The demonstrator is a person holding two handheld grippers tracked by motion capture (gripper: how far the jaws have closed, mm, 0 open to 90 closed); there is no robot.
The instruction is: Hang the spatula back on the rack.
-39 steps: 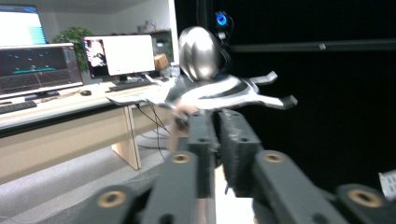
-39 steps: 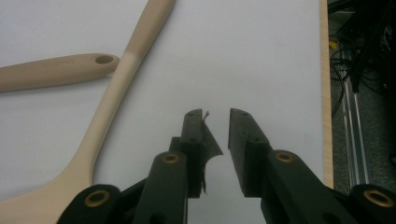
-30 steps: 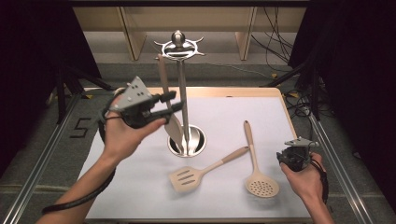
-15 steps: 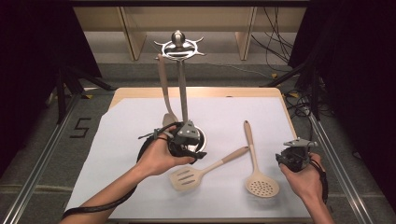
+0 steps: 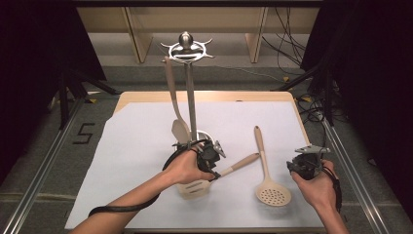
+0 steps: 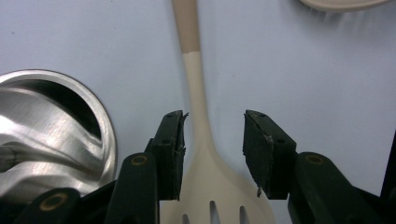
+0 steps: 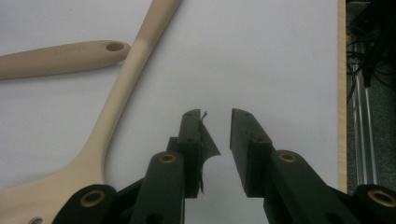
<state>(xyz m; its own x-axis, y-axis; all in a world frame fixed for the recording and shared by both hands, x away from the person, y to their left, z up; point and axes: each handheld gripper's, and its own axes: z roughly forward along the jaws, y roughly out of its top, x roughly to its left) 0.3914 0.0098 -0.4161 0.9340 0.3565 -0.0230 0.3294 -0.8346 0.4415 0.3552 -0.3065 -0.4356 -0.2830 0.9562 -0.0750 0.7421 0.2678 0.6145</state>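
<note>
Straddling neck of beige slotted plastic spatula (image 6: 201, 140), left gripper (image 6: 212, 140), jaws just closing, not yet pinching; handle runs far-right; right gripper (image 7: 216, 135) spread, idle.

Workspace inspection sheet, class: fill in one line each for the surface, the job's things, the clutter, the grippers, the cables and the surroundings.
Surface: white sheet over a wooden table.
Job's things: slotted turner lies flat, its neck between the left jaws; skimmer lies flat beside it; a spoon hangs on the metal utensil stand.
Clutter: nothing seen.
Grippers: left hand-held gripper open, jaws just been closing, pads astride the turner's neck, not pressing; right hand-held gripper open, nothing between its jaws, over bare sheet.
Cables: a black cable trails from the left gripper; loose cables on the floor behind.
Surroundings: dark curtains, shelving behind.
</note>
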